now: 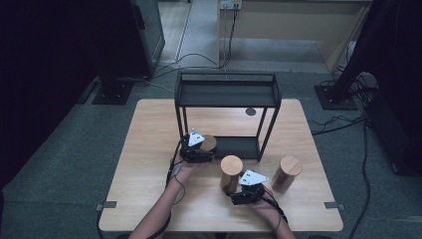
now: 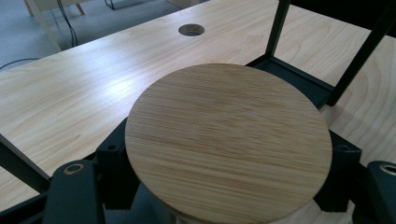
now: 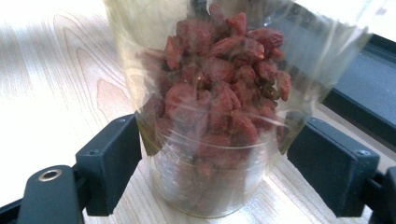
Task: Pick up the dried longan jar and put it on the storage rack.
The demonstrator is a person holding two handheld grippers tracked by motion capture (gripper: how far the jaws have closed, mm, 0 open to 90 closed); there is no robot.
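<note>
Grey carpet and trailing cables surrounded a pale wooden table point(image 1: 149, 149) in the high view, where a black two-tier rack point(image 1: 226, 94) stood. The left gripper point(image 1: 198, 149) sat at the rack's front-left leg, its body hiding most of a wooden-lidded jar point(image 1: 209, 143). From the left gripper view, the jaws clamped that jar just under its lid point(image 2: 229, 140); the glass below was cut off. From the right gripper view, the right gripper point(image 3: 215, 163) flanked a jar of red dried berries point(image 3: 219, 116), small gaps beside each pad, top out of frame.
</note>
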